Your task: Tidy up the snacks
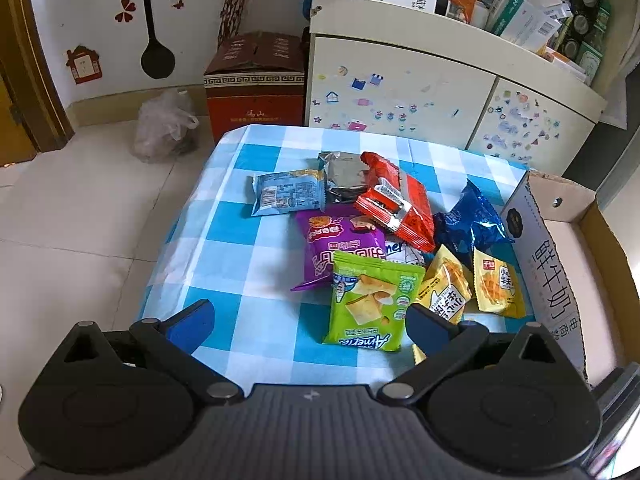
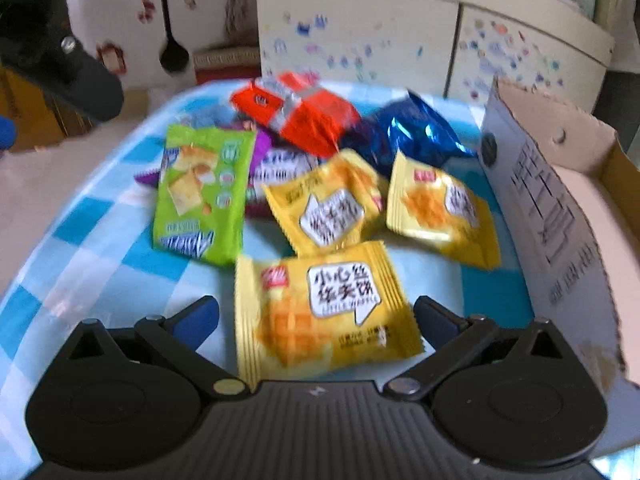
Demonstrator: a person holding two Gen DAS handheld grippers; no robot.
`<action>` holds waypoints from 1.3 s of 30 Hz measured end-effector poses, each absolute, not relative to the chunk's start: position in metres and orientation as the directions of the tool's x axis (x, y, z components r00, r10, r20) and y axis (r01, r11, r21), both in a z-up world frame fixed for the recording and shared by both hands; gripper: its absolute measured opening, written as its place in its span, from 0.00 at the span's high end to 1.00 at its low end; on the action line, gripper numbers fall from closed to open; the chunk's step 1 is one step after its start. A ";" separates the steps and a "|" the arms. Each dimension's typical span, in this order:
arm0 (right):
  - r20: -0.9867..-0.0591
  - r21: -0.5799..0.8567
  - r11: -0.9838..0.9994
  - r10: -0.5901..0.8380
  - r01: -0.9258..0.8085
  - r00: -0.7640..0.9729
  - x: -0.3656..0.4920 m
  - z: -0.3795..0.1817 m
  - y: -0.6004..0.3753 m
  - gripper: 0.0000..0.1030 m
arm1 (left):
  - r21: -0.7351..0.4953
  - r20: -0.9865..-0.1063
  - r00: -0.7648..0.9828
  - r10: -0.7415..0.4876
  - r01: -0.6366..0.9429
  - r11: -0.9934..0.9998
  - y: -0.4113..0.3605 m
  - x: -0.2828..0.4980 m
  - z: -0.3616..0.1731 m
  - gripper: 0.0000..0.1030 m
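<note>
Left wrist: left gripper (image 1: pixel 310 322) spread wide, holding nothing, above green packet (image 1: pixel 370 302) | Right wrist: right gripper (image 2: pixel 316 322) agape around nearest yellow packet (image 2: pixel 320 308) — unpinched; risk — slippery wrapper squirts out before cardboard box (image 2: pixel 560 216).

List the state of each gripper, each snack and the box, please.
left gripper: open, holds nothing
right gripper: open, nearest yellow packet between its fingers
green packet: sealed, lies partly on purple packet
red packet: on top of the pile
cardboard box: open, no snacks seen inside
</note>
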State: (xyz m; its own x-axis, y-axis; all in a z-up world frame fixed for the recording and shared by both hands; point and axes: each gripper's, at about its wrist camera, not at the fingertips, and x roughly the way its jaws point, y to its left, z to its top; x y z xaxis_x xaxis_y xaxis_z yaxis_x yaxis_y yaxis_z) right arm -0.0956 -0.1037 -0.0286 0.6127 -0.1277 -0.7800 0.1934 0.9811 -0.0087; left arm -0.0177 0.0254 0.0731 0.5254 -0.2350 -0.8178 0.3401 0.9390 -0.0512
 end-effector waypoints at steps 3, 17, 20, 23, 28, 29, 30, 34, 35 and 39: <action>-0.866 0.006 0.982 -0.089 0.189 0.491 -0.091 -0.020 -0.104 0.01 | -0.028 -0.821 0.535 -0.202 0.315 0.949 0.032 -0.013 0.073 0.00; -0.823 0.058 0.959 -0.111 0.276 0.557 -0.098 0.072 -0.135 0.01 | -0.008 -0.815 0.562 -0.142 0.235 0.972 0.051 -0.004 0.085 0.00; -0.816 0.063 0.954 -0.120 0.293 0.565 -0.092 0.082 -0.144 0.01 | 0.021 -0.817 0.563 -0.129 0.252 0.967 0.044 -0.007 0.083 0.00; -0.806 0.055 0.945 -0.147 0.321 0.573 -0.091 0.079 -0.150 0.01 | 0.045 -0.821 0.560 -0.113 0.260 0.964 0.039 -0.010 0.080 0.00; -0.838 0.114 0.918 -0.117 0.380 0.533 -0.088 0.071 -0.158 0.01 | 0.078 -0.820 0.565 -0.095 0.274 0.959 0.033 -0.015 0.078 0.00; -0.836 0.097 0.918 -0.134 0.384 0.532 -0.089 0.072 -0.157 0.01 | 0.083 -0.820 0.565 -0.091 0.274 0.958 0.032 -0.016 0.077 0.00; -0.834 0.075 0.921 -0.153 0.383 0.529 -0.089 0.072 -0.154 0.01 | 0.086 -0.820 0.565 -0.089 0.276 0.957 0.031 -0.016 0.077 0.00; -0.825 0.045 0.924 -0.179 0.379 0.537 -0.088 0.074 -0.149 0.01 | 0.105 -0.822 0.564 -0.077 0.283 0.953 0.026 -0.019 0.076 0.00; -0.825 0.038 0.924 -0.186 0.381 0.533 -0.088 0.074 -0.149 0.01 | 0.111 -0.823 0.564 -0.073 0.285 0.952 0.025 -0.020 0.075 0.00; -0.832 0.025 0.918 -0.200 0.396 0.517 -0.084 0.071 -0.149 0.01 | 0.124 -0.822 0.566 -0.067 0.292 0.948 0.019 -0.023 0.075 0.00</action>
State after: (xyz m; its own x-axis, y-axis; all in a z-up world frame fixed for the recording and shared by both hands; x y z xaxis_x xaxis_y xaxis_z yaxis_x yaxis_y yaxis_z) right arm -0.0844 -0.1493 0.0713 0.5174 -0.1999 -0.8321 0.3956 0.9181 0.0253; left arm -0.0226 0.0188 0.0750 0.5660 -0.0670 -0.8216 0.2922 0.9483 0.1239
